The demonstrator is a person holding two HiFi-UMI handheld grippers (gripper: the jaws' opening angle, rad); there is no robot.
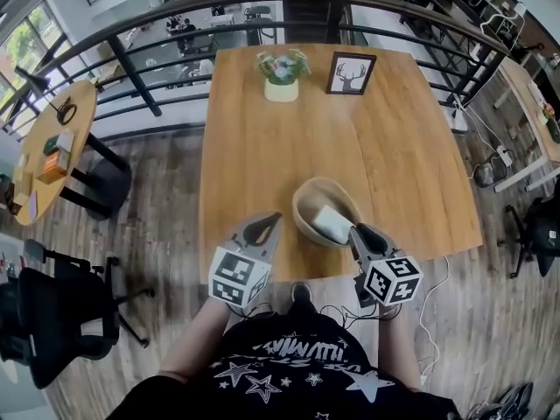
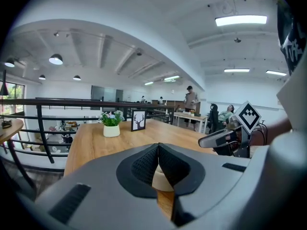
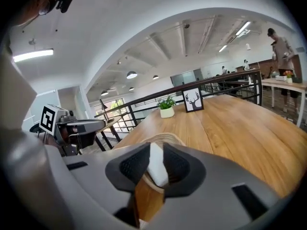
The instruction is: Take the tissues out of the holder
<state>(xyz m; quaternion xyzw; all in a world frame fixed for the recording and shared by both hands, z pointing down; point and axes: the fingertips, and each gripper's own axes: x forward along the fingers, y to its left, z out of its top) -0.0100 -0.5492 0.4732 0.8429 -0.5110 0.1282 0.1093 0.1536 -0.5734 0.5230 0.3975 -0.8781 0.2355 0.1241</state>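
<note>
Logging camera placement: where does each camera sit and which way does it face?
Head view: on the person's head, steeply down at the table; left gripper, right gripper, shirt show.
Left gripper view: on that gripper, along the table; its shut jaws and the right gripper show.
Right gripper view: on that gripper, toward the holder; tissues show between its slightly parted jaws.
Shared: both gripper views show the plant and deer picture.

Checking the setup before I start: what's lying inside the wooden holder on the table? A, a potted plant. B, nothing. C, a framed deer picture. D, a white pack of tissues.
D: a white pack of tissues lies in the wooden holder; the potted plant and deer picture stand at the table's far end.
</note>
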